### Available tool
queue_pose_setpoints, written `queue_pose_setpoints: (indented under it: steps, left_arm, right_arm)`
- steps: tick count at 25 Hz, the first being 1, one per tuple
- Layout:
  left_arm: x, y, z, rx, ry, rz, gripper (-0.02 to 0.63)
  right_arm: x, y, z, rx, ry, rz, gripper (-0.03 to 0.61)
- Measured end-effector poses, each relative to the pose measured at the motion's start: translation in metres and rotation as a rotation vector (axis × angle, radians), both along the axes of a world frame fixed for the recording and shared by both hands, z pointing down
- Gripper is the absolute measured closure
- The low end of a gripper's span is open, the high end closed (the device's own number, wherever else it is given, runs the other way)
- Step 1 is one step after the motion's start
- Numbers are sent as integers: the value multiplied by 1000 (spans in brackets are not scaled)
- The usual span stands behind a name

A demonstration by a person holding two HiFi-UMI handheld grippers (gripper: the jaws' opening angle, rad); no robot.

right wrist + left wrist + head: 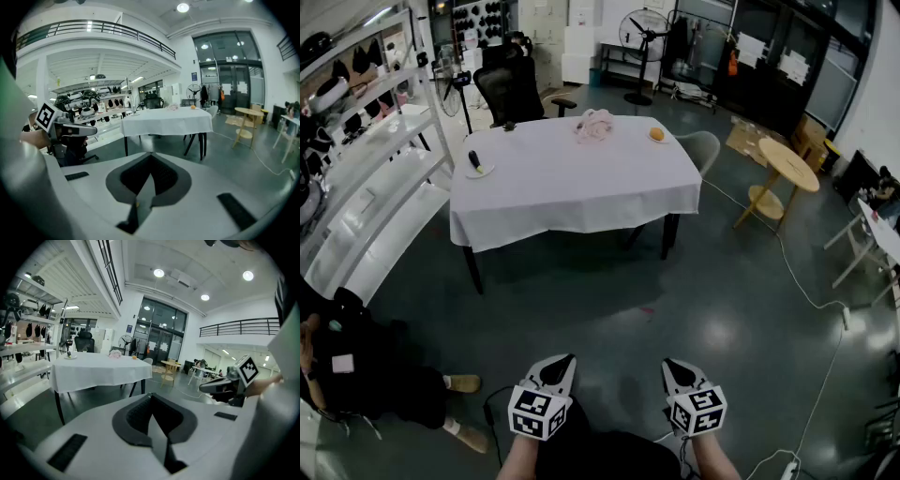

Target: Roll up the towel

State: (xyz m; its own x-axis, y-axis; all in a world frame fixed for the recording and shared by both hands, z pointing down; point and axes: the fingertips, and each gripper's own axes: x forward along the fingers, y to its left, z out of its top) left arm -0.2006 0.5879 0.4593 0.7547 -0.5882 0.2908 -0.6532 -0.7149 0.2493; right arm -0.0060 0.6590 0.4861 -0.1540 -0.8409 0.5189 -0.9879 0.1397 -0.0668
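Observation:
A crumpled pink towel (pixel 594 127) lies near the far edge of a table with a white cloth (pixel 572 178), well ahead of me across the floor. It shows small in the left gripper view as a pink towel (pixel 115 353) and in the right gripper view as a pink towel (pixel 174 107). Both grippers hang low by my body, far from the table. My left gripper (pixel 560 367) is shut with nothing in it. My right gripper (pixel 674 368) is shut and empty too. The jaws meet in both gripper views.
On the table are an orange ball (pixel 656 134) and a small plate with a dark object (pixel 476 166). A black office chair (pixel 511 86) stands behind it. Shelving (pixel 356 169) lines the left. A round wooden table (pixel 783 173) sits right. A person (pixel 366 370) crouches at my left.

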Motion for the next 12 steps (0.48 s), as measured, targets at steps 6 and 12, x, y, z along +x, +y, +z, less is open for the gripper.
queue_pose_setpoints:
  steps: [6,12]
  left_arm:
    - [1,50,-28,34,32,-76,600]
    - [-5,68,-33,35,23,-104,600]
  right_arm:
    - [4,38,-34,65,42,-24,572]
    - [-5,57,-43,83,13,-48,572]
